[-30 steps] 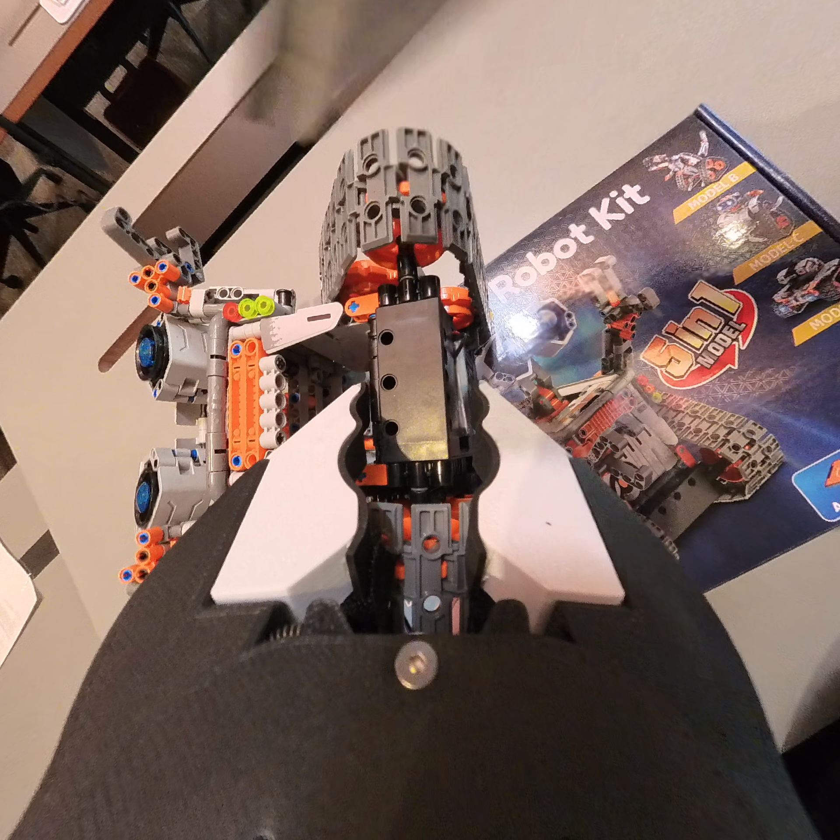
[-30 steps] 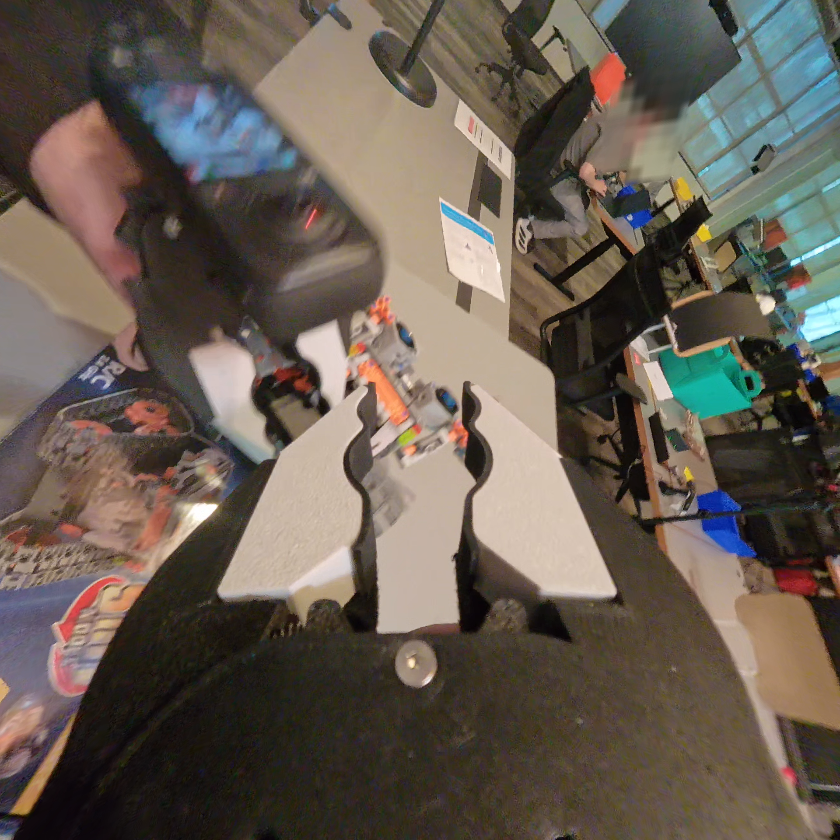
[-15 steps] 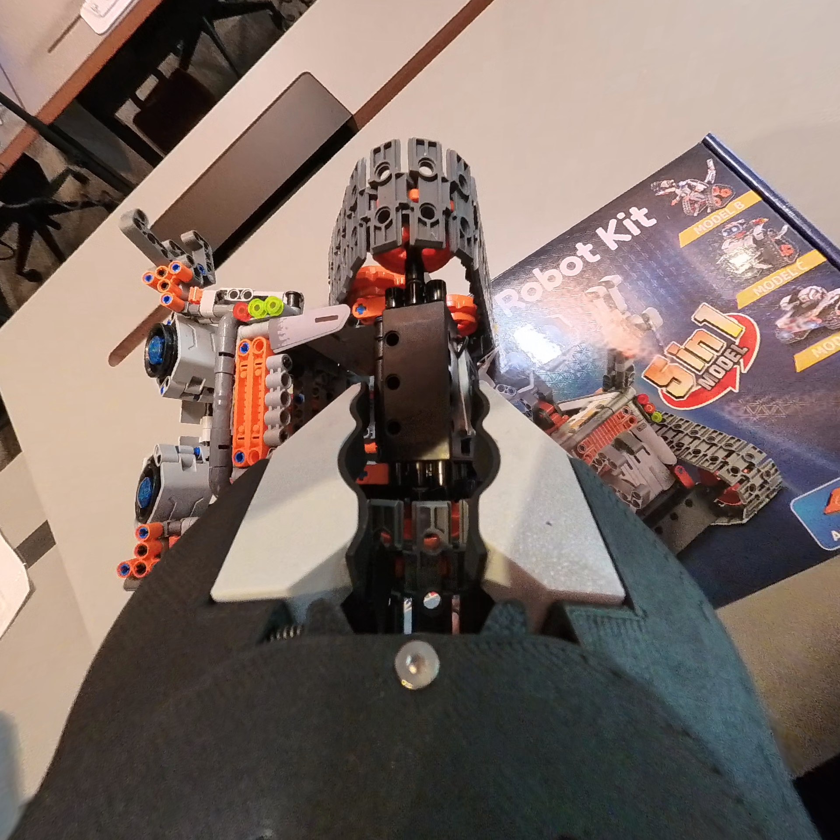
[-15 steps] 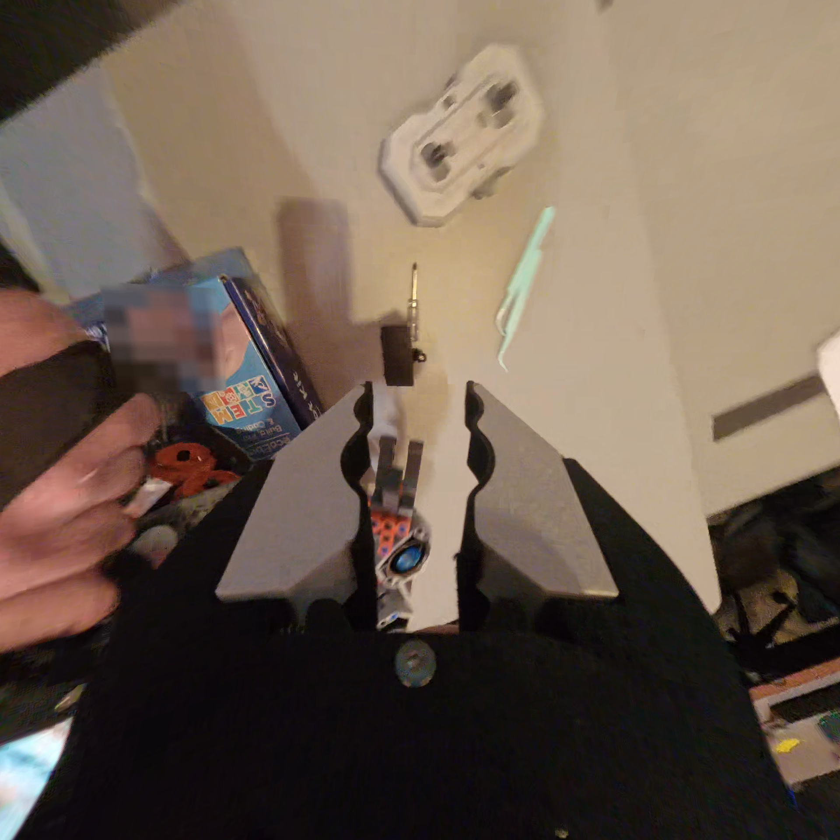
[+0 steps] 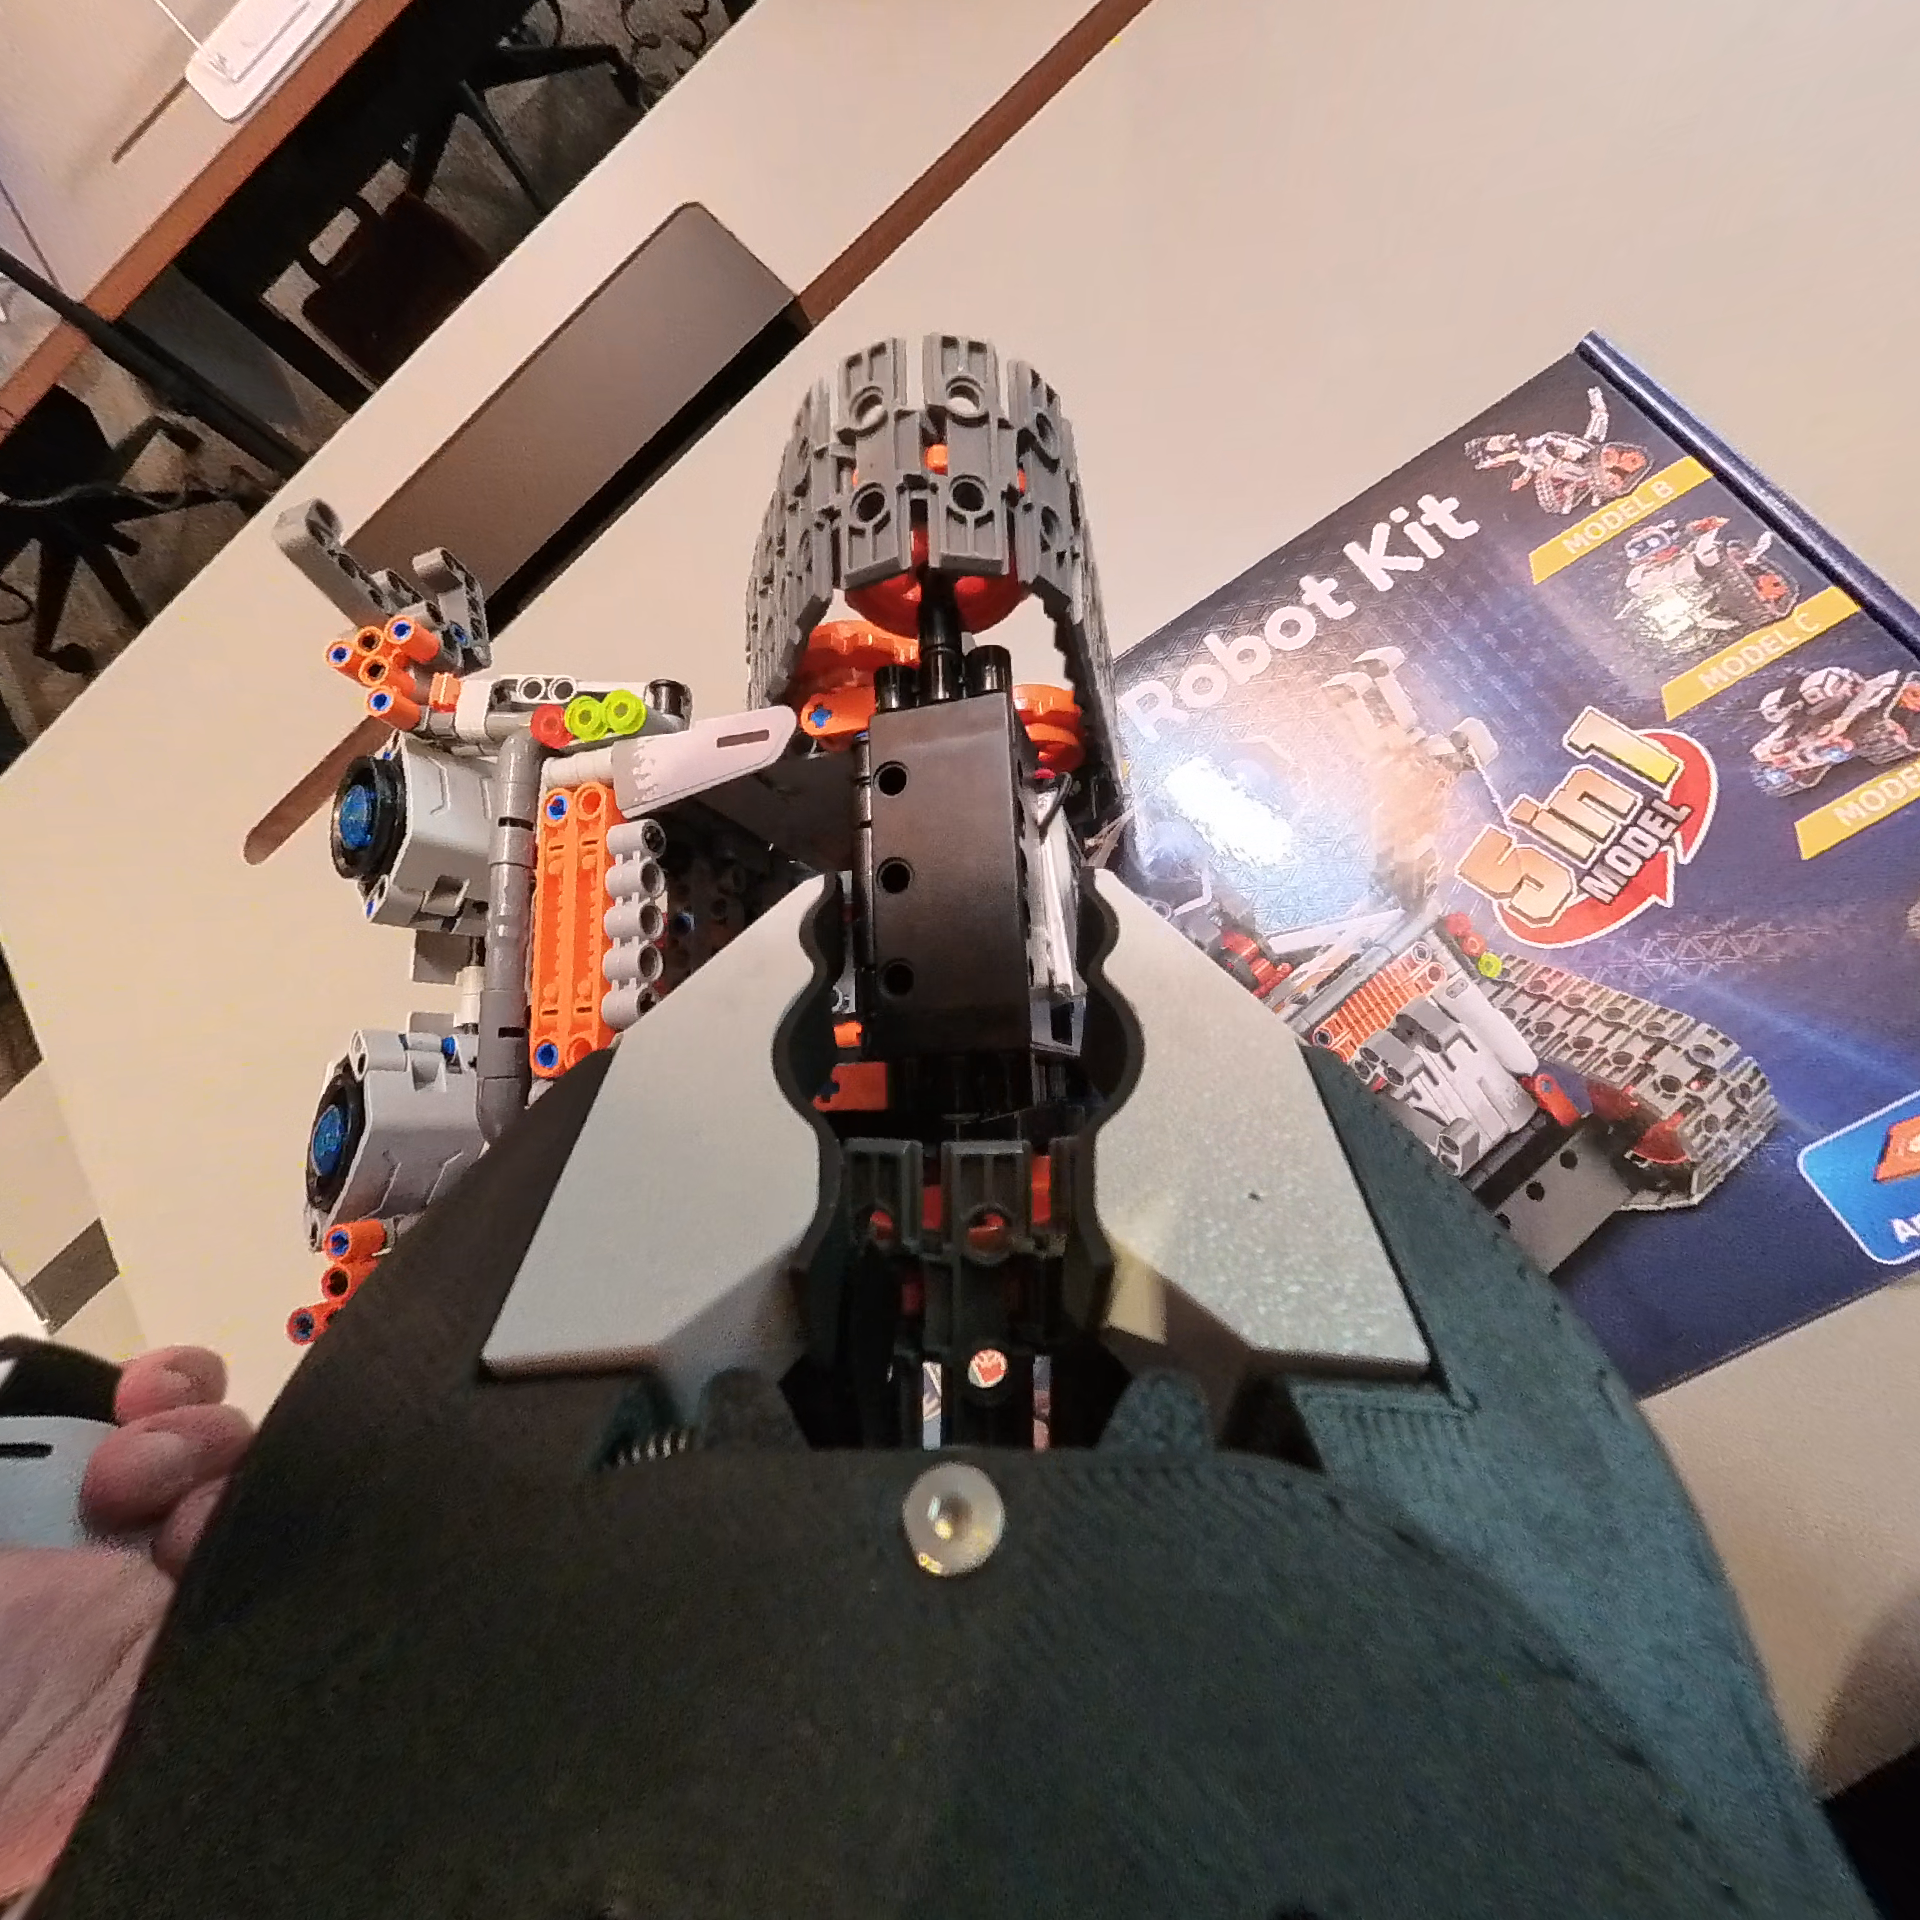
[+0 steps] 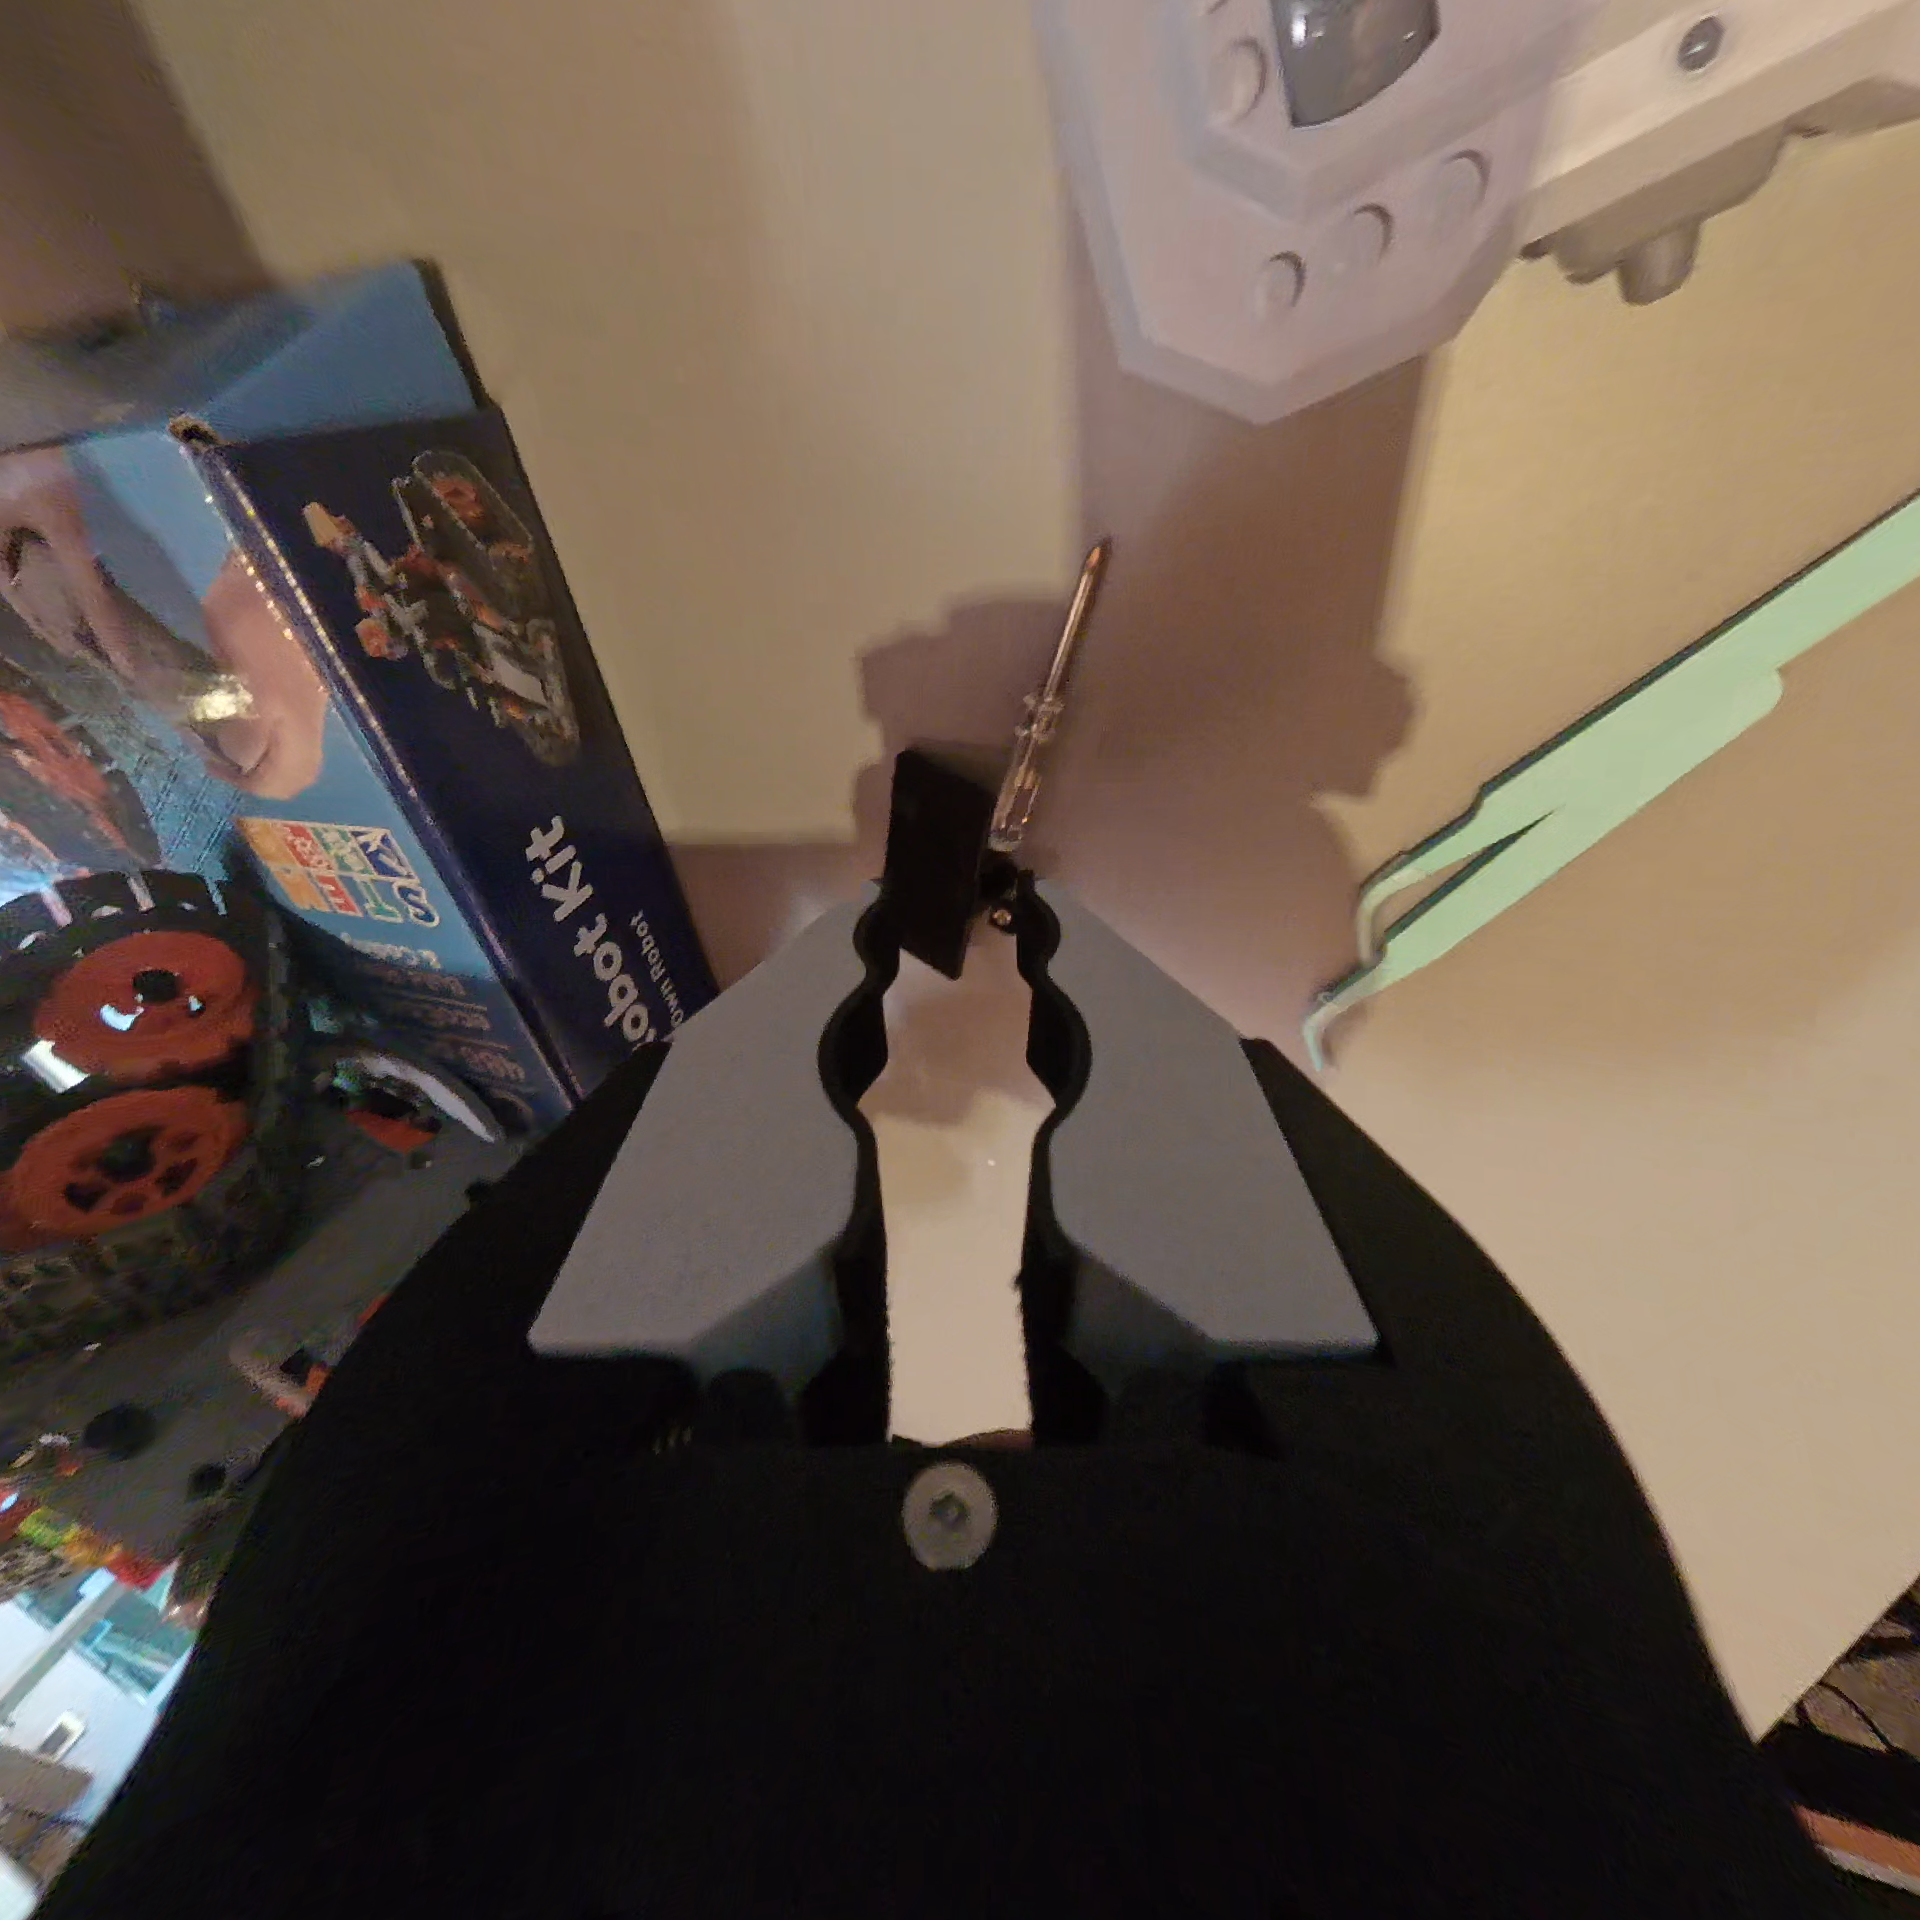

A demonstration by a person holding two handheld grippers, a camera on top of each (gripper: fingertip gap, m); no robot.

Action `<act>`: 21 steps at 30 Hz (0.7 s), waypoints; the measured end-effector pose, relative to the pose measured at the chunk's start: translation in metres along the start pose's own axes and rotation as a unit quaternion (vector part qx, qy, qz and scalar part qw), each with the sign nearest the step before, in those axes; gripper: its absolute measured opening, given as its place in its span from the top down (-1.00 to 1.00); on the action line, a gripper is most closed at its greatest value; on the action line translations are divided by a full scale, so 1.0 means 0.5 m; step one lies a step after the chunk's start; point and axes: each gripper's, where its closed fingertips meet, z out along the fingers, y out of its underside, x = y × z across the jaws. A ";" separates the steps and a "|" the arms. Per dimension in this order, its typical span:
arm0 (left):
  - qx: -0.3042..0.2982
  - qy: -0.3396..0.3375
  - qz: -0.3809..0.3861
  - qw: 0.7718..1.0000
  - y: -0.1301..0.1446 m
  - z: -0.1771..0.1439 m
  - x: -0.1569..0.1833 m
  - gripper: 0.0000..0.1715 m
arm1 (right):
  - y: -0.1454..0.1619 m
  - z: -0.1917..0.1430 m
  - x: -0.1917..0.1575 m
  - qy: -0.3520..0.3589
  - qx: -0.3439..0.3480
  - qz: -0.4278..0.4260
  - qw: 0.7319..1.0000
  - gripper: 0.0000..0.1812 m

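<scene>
My left gripper (image 5: 951,914) is shut on a brick-built tracked robot model (image 5: 935,831). Its jaws clamp the model's black block, and the grey track loop with orange wheels stands up beyond the fingertips. The model's grey and orange body with blue lenses (image 5: 457,862) juts out to the left. My right gripper (image 6: 951,914) is open and empty, low over the table. Its tips are at a small black flat piece (image 6: 932,862) that lies beside a small screwdriver (image 6: 1049,696). The model's orange wheels also show at the left in the right wrist view (image 6: 125,1091).
A blue kit box lies on the beige table (image 5: 1351,260) right of the model (image 5: 1558,883) and left of the right gripper (image 6: 436,675). Mint-green tweezers (image 6: 1621,769) and a white device (image 6: 1351,208) lie beyond. A person's hand (image 5: 135,1455) is at lower left. One gripper's finger ends stand about 25 cm off the other's.
My right gripper swung away from the model and down to the table, closing in on the black piece and screwdriver. My left gripper kept its hold on the model, nearly still.
</scene>
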 end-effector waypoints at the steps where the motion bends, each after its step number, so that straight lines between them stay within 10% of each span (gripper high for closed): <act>1: 0.000 0.000 0.000 1.000 0.000 0.000 0.000 0.51 | -0.001 0.004 0.003 -0.002 0.003 0.002 1.000 0.80; 21: 0.006 0.008 -0.009 1.000 -0.001 0.000 -0.002 0.51 | 0.009 0.030 0.000 -0.036 0.033 0.021 0.999 1.00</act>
